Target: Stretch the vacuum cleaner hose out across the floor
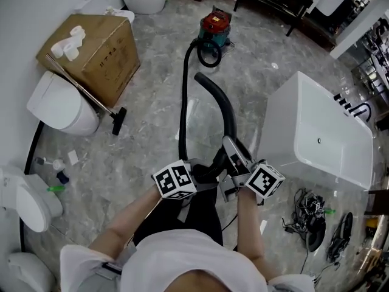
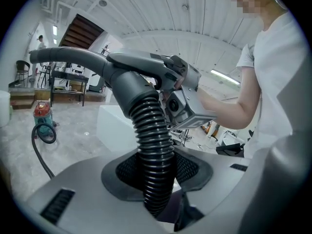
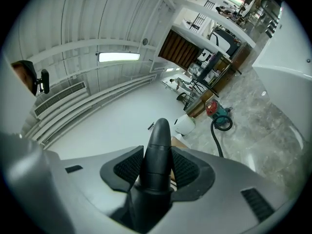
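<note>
The red and teal vacuum cleaner [image 1: 216, 26] stands at the far end of the floor. Its black hose [image 1: 184, 102] loops at the machine and runs along the floor toward me. My left gripper [image 1: 203, 174] is shut on the ribbed hose [image 2: 155, 150] just below the grey handle [image 2: 146, 77]. My right gripper [image 1: 236, 158] is shut on the handle's smooth black curved tube [image 3: 157, 150], which rises ahead of me [image 1: 222, 102]. The right gripper [image 2: 187, 106] also shows in the left gripper view, beside the handle. The vacuum cleaner [image 3: 218, 112] appears small and far off in the right gripper view.
A white bathtub [image 1: 322, 132] stands close on the right. A cardboard box [image 1: 97, 53], toilets [image 1: 61, 105] and a floor-brush wand [image 1: 115, 119] crowd the left. Loose cables [image 1: 313, 215] lie at lower right. Marble floor lies between me and the vacuum cleaner.
</note>
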